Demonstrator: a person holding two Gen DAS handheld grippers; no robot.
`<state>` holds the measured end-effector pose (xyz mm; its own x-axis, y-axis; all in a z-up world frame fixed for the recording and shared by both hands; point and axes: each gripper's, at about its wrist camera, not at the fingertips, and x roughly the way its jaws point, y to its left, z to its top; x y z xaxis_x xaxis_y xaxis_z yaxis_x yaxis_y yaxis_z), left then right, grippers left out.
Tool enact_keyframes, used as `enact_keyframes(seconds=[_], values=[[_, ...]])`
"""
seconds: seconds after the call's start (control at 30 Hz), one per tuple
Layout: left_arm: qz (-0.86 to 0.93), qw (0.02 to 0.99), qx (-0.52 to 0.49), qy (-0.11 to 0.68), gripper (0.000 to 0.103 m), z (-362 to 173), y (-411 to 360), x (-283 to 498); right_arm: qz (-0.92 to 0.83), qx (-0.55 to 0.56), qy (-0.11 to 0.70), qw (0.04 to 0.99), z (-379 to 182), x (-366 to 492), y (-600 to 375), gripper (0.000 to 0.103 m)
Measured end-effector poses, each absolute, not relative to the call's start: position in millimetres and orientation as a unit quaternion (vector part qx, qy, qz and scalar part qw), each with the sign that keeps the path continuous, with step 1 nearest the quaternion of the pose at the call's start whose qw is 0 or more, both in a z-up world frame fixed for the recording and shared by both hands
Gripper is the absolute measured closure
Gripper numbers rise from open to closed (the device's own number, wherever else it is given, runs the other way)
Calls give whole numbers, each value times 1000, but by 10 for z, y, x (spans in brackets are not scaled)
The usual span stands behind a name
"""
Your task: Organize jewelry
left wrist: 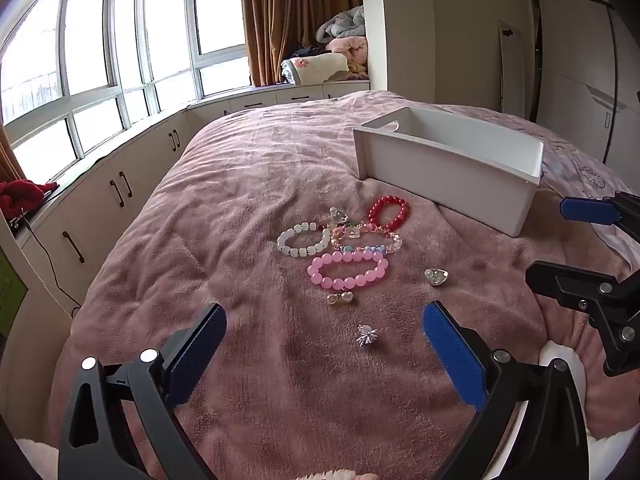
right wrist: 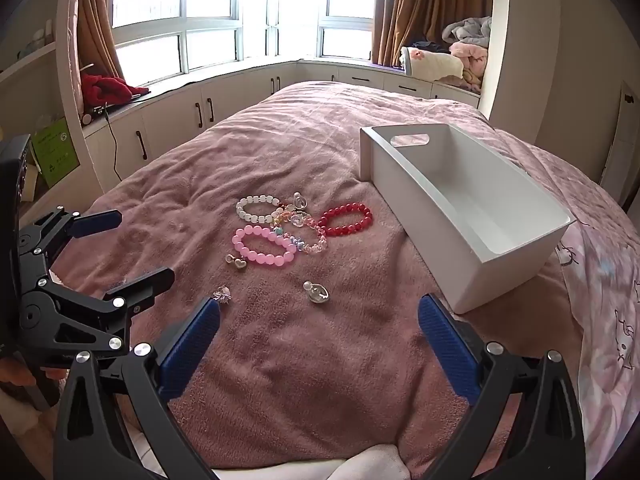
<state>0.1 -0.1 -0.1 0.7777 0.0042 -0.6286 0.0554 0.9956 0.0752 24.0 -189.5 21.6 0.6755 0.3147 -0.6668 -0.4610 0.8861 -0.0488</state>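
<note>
Jewelry lies in a cluster on the pink bedspread: a pink bead bracelet (left wrist: 347,270) (right wrist: 263,247), a white bead bracelet (left wrist: 303,239) (right wrist: 259,208), a red bead bracelet (left wrist: 388,209) (right wrist: 346,219) and a pastel charm bracelet (left wrist: 366,237) (right wrist: 305,236). Small charms lie nearer: a gold heart (left wrist: 340,298) (right wrist: 236,264), a silver heart (left wrist: 436,277) (right wrist: 317,293) and a spiky silver piece (left wrist: 367,335) (right wrist: 222,295). An empty white bin (left wrist: 448,168) (right wrist: 460,216) stands behind on the right. My left gripper (left wrist: 324,332) and right gripper (right wrist: 319,326) hover open, short of the jewelry, holding nothing.
A bay window with brown curtains and low cabinets (right wrist: 208,112) runs behind the bed. Folded blankets (left wrist: 340,52) pile up on the sill at the right, a red cloth (right wrist: 106,88) at the left. Wardrobe doors (left wrist: 572,60) stand on the right.
</note>
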Motion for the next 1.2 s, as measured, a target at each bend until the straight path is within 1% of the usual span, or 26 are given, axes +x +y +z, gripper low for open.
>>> enact_keyframes(seconds=[1.2], values=[[-16,939,43,340,3,-1,-1,3,245,-104,342,901,227,192,-1831,5]])
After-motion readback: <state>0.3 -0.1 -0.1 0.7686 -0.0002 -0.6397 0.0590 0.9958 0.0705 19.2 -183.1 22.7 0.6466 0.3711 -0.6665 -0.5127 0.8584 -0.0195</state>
